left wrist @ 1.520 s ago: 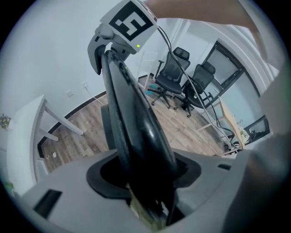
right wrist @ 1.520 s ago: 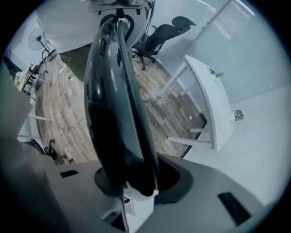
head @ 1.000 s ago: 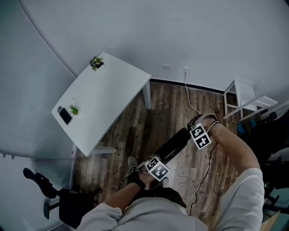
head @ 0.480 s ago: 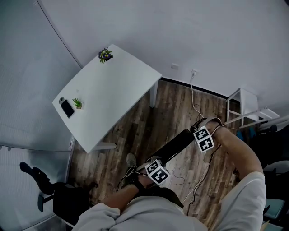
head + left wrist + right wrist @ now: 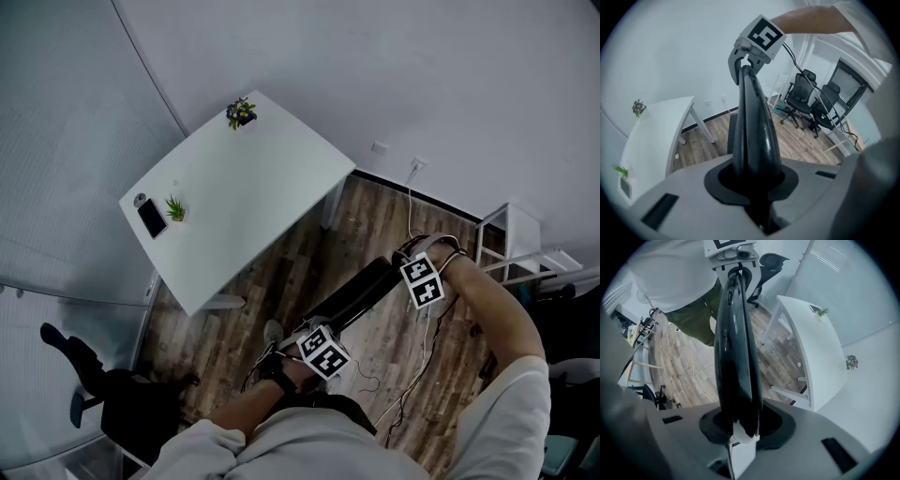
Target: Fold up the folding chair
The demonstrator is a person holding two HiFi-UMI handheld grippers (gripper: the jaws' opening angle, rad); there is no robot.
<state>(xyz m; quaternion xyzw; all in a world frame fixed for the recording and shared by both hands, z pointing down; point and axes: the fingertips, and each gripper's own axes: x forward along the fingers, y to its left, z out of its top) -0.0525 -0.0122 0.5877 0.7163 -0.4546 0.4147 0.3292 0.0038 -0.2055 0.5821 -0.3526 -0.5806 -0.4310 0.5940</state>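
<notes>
A person stood over a wooden floor [image 5: 375,225] holding a black folding chair [image 5: 361,295] off the ground between two hand-held grippers, seen from a head camera looking steeply down. The chair ran as a long, narrow dark slab from the lower centre of the frame up toward the right, just beside the near corner of a white table [image 5: 244,206]. The left gripper [image 5: 319,339] was clamped on the chair's lower end, close to the person's body, while the right gripper [image 5: 412,272] was clamped on its upper end, right of centre. In the left gripper view the jaws pressed on the chair's dark edge, which rose up the middle of the frame to the other gripper's marker cube [image 5: 761,35]. The right gripper view showed the same kind of grip, its jaws tight on the thin black edge. On the table sat two small potted plants [image 5: 241,112] [image 5: 175,207] and a phone [image 5: 152,217]. A black office chair [image 5: 122,412] stood at the lower left, and a white shelf unit [image 5: 511,239] stood against the wall at the right.
</notes>
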